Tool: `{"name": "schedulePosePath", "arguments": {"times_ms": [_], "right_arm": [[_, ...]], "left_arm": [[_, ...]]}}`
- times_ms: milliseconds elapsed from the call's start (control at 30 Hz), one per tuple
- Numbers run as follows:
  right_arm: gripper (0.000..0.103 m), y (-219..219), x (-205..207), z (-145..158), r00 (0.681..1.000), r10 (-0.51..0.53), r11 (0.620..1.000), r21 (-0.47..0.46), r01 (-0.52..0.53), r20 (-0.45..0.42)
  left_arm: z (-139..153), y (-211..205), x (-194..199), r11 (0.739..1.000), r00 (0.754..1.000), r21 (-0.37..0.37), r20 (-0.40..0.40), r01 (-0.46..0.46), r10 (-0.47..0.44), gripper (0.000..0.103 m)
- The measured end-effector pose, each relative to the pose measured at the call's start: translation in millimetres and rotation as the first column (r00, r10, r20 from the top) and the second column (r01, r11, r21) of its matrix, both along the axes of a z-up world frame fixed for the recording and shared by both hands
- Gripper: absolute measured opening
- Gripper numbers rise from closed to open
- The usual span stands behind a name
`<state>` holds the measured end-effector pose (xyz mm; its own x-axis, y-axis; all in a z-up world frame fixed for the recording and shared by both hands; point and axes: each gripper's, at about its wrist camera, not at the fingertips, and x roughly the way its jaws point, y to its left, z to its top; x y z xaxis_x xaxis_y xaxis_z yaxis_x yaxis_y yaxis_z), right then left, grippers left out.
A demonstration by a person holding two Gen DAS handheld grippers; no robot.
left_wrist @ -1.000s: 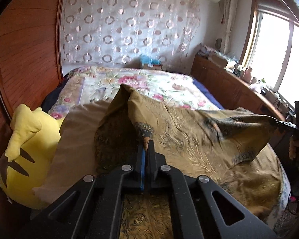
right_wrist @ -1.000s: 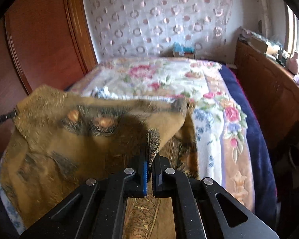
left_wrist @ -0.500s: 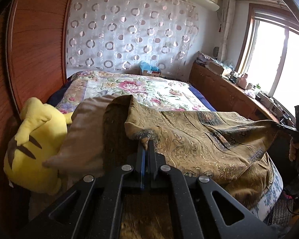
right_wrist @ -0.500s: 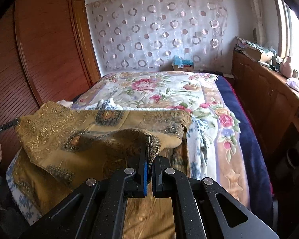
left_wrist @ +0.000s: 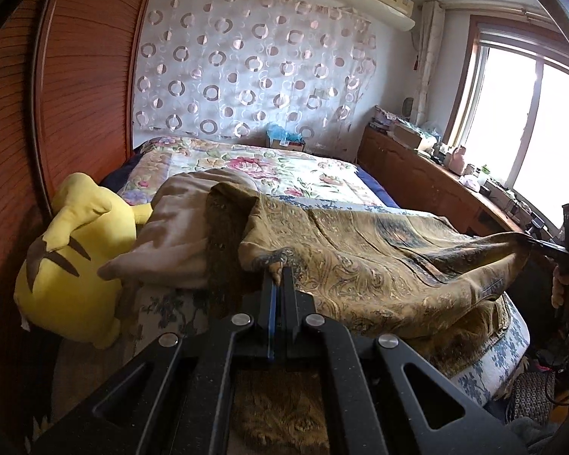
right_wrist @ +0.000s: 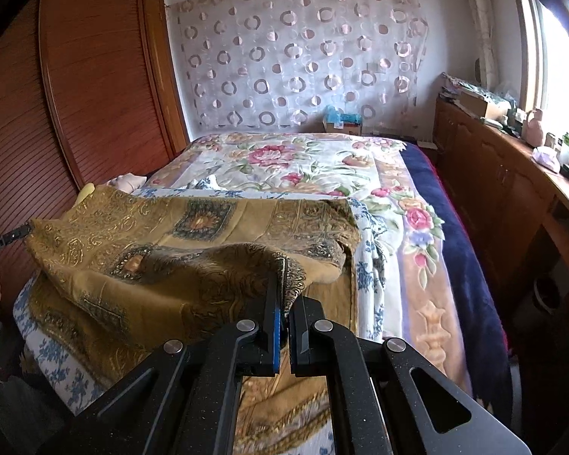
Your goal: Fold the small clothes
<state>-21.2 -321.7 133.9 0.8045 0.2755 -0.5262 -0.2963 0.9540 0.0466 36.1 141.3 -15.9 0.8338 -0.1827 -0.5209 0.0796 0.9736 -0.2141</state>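
Fingers: both pairs are pressed together on cloth. The left gripper [left_wrist: 278, 278] pinches one corner of the gold paisley garment [left_wrist: 379, 261]; the right gripper [right_wrist: 282, 295] pinches the opposite corner [right_wrist: 288, 273].
Garment's place: draped over the near end of the bed [right_wrist: 428, 265], on the blue-flowered sheet [right_wrist: 368, 265], its span held up between the two grippers while the rest lies below them and spills over the bed's near edge.
Fold state: a top layer appears doubled over a lower one; I judge a first fold is partly made, not yet laid flat.
Handling: thin, soft and limp, probably light. It sags between the held corners and wrinkles readily. The woven sheen suggests it may slide on itself, so layers could shift when set down.
Where to hold: at the corners or hem, as now, keeping the edge taut between the hands; a grip in the middle would bunch it.
Beside it: a beige cloth [left_wrist: 182, 235] and a yellow plush toy [left_wrist: 72, 265] lie at the bed's left edge, the beige cloth touching the garment.
Risk: the trailing lower edge could drag off the bed.
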Motion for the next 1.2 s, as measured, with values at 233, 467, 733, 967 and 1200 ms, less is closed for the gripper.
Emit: {"name": "schedulePosePath", "arguments": {"times_ms": [233, 467, 733, 967, 1200], "right_arm": [[0.003, -4, -19, -4, 1.000, 0.001, 1.000, -0.011, -0.001, -0.003], [0.003, -10, -12, -40, 0.995, -0.013, 1.000, -0.028, 0.010, -0.097], [0.046, 0, 2, -47, 0.991, -0.089, 0.989, -0.126, 0.076, -0.101], [0.048, 23, 11, -41, 0.996, -0.076, 0.988, -0.136, 0.070, -0.040], [0.048, 62, 37, -69, 0.998, 0.008, 0.993, -0.120, -0.015, -0.055]], "left_arm": [[-14, 3, -13, 1.000, 0.999, 0.012, -0.031, -0.010, 0.011, 0.002], [-47, -4, -15, 0.998, 0.993, 0.068, -0.120, -0.008, 0.016, 0.002], [-54, -4, -21, 0.995, 0.991, 0.094, -0.126, -0.026, 0.037, 0.040], [-53, -8, -18, 0.993, 0.991, 0.113, -0.127, -0.025, 0.039, 0.064], [-63, -10, -18, 0.984, 0.986, 0.168, -0.145, -0.054, 0.079, 0.067]]}}
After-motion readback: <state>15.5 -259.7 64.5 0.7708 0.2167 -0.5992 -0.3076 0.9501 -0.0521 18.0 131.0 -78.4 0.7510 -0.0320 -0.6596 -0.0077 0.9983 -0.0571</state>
